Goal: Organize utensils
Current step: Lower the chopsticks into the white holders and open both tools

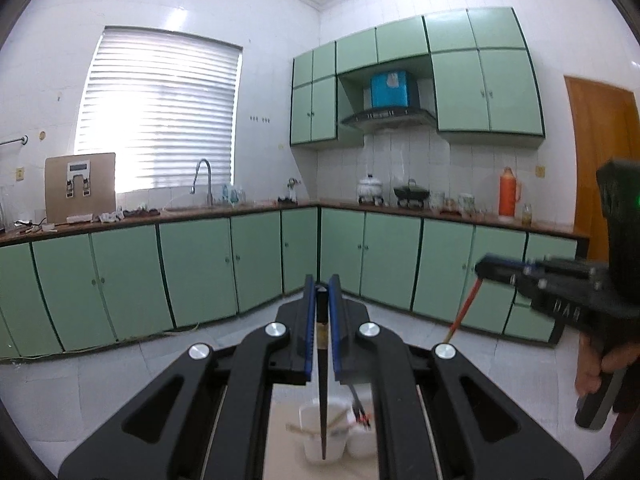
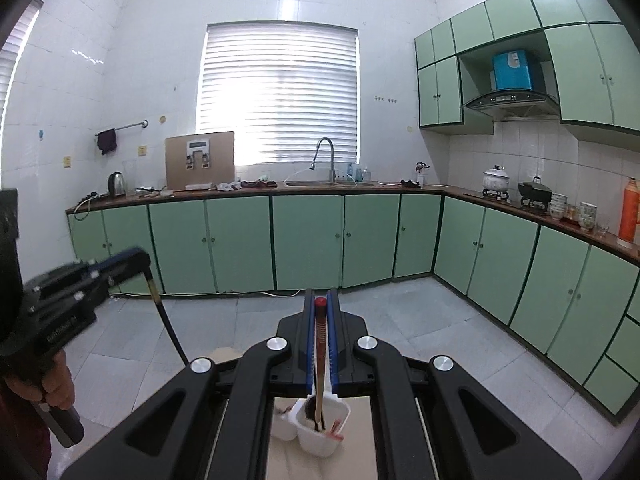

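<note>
Left gripper (image 1: 322, 300) fingers clamped on a black tapered chopstick (image 1: 322, 392). Right gripper (image 2: 321, 308) fingers clamped on a red-capped brown chopstick (image 2: 319, 344). Best lowered straight, tips first, into the white plastic cups (image 2: 320, 434) below the fingers.

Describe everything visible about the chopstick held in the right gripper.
The red chopstick is slim and lacquered-looking, with a rounded red top end and a paler, patterned shaft tapering to a dark tip. It hangs near upright, clamped near its top between the shut jaws of the right gripper, its tip over a white holder cup below; contact unclear.

Home kitchen: green cabinets (image 2: 304, 240), sink faucet (image 2: 325, 156), range hood (image 2: 510, 100) (pots (image 2: 496, 179) on stove).
</note>
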Motion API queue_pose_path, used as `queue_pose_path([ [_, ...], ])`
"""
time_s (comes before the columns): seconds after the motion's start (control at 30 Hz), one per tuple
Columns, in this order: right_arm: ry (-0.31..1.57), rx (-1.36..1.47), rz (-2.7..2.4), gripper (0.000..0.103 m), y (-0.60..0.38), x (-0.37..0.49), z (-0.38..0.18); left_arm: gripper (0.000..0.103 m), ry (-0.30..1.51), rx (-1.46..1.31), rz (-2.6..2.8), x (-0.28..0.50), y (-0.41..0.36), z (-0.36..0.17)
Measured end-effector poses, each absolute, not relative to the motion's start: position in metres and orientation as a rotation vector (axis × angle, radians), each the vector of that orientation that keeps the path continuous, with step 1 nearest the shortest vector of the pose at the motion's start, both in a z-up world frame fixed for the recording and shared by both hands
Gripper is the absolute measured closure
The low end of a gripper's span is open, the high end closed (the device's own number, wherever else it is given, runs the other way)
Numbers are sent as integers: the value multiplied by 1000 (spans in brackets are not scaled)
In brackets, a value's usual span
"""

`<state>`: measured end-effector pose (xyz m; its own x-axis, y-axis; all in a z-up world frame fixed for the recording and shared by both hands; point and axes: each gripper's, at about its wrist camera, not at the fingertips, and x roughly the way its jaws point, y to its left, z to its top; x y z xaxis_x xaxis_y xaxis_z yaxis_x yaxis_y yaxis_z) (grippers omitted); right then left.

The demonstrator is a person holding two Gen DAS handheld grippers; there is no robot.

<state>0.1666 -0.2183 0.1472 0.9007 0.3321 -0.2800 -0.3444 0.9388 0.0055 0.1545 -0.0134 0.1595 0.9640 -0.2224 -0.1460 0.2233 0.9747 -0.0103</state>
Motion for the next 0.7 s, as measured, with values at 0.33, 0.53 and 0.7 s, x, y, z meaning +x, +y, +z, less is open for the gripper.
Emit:
queue_pose_path([
  [0.33,343,-38,330,97,-212,221,115,97,113,11,-207,226,-41,149],
  [0.53,414,-21,333,97,-212,246,80,97,203,-10,-225,262,-42,107],
  [0.7,462,-21,346,97,-210,253,60,97,282,-6,-236,278,-35,78],
])
